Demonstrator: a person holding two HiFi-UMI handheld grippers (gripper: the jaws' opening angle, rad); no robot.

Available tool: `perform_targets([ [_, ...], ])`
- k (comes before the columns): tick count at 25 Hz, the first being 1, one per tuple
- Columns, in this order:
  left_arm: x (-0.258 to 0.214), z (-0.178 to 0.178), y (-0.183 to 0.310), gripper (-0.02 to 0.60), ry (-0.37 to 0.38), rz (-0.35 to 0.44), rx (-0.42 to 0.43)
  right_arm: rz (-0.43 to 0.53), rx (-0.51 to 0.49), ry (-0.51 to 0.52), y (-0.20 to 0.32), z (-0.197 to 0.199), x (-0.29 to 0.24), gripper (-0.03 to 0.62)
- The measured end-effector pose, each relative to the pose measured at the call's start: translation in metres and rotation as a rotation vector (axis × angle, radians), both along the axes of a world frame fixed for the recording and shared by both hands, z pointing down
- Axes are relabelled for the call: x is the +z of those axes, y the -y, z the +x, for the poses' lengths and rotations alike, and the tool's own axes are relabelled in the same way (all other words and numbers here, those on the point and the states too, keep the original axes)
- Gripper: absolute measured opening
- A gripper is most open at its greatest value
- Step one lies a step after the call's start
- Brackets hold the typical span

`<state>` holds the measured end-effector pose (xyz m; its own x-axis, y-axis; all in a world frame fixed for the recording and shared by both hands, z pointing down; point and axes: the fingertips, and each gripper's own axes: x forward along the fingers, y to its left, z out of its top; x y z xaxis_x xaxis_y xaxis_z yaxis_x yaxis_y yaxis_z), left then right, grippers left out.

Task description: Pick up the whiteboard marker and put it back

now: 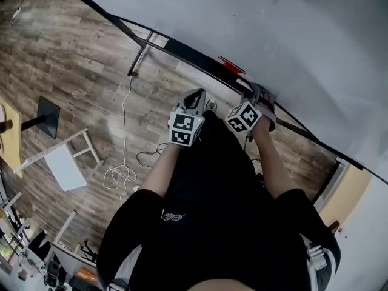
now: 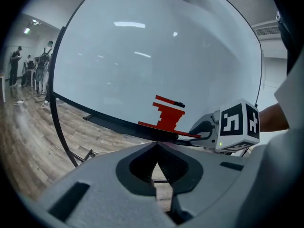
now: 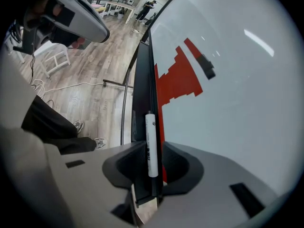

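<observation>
The white whiteboard marker (image 3: 151, 146) points along the board's black tray (image 3: 141, 103), its dark tip toward the camera. My right gripper (image 3: 153, 144) is shut on the marker, one jaw on each side, right against the whiteboard (image 3: 237, 80). In the head view the right gripper (image 1: 257, 93) sits at the tray (image 1: 194, 56). The left gripper (image 1: 197, 96) hangs just left of it, in front of the tray. Its jaws meet with nothing between them in the left gripper view (image 2: 156, 148), where the right gripper (image 2: 204, 127) touches the tray (image 2: 114, 122).
A red stepped shape (image 3: 180, 80) is stuck to the board just above the tray. A white cable (image 1: 124, 132), a white frame (image 1: 60, 159) and a black stand base (image 1: 48, 117) lie on the wooden floor to the left. The board's leg (image 1: 139, 56) stands nearby.
</observation>
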<state>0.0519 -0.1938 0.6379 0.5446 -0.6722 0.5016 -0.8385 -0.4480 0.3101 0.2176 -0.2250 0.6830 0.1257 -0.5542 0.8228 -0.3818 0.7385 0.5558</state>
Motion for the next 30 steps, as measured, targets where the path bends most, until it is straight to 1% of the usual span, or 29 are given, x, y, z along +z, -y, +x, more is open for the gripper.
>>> perform_targets([
  [4, 0.002, 0.003, -0.004, 0.006, 0.006, -0.005, -0.006, -0.002, -0.012, -0.016, -0.005, 0.005, 0.003, 0.087],
  [8, -0.002, 0.007, -0.012, 0.006, 0.004, 0.001, 0.002, 0.02, -0.039, -0.06, -0.01, 0.007, 0.003, 0.081],
  [9, -0.002, 0.007, -0.014, 0.006, 0.003, 0.002, 0.004, 0.016, -0.037, -0.061, -0.011, 0.006, 0.004, 0.051],
  [10, -0.003, 0.006, -0.016, 0.006, 0.002, 0.003, 0.004, 0.014, -0.034, -0.059, -0.011, 0.006, 0.005, 0.048],
  [15, -0.007, -0.001, -0.028, 0.006, -0.006, 0.01, -0.016, 0.01, -0.039, -0.056, -0.011, 0.006, 0.006, 0.057],
  [17, -0.009, -0.005, -0.033, 0.006, -0.007, 0.017, -0.026, 0.021, -0.031, -0.04, -0.012, 0.006, 0.002, 0.057],
  [25, -0.029, -0.018, -0.051, 0.006, -0.029, 0.06, -0.044, 0.135, -0.022, 0.028, -0.022, -0.007, -0.04, 0.057],
  [27, -0.035, -0.017, -0.056, 0.006, -0.036, 0.076, -0.034, 0.172, -0.013, 0.069, -0.028, -0.014, -0.056, 0.057],
  [30, -0.05, -0.015, -0.063, 0.006, -0.055, 0.112, -0.011, 0.232, 0.02, 0.184, -0.04, -0.027, -0.086, 0.057],
])
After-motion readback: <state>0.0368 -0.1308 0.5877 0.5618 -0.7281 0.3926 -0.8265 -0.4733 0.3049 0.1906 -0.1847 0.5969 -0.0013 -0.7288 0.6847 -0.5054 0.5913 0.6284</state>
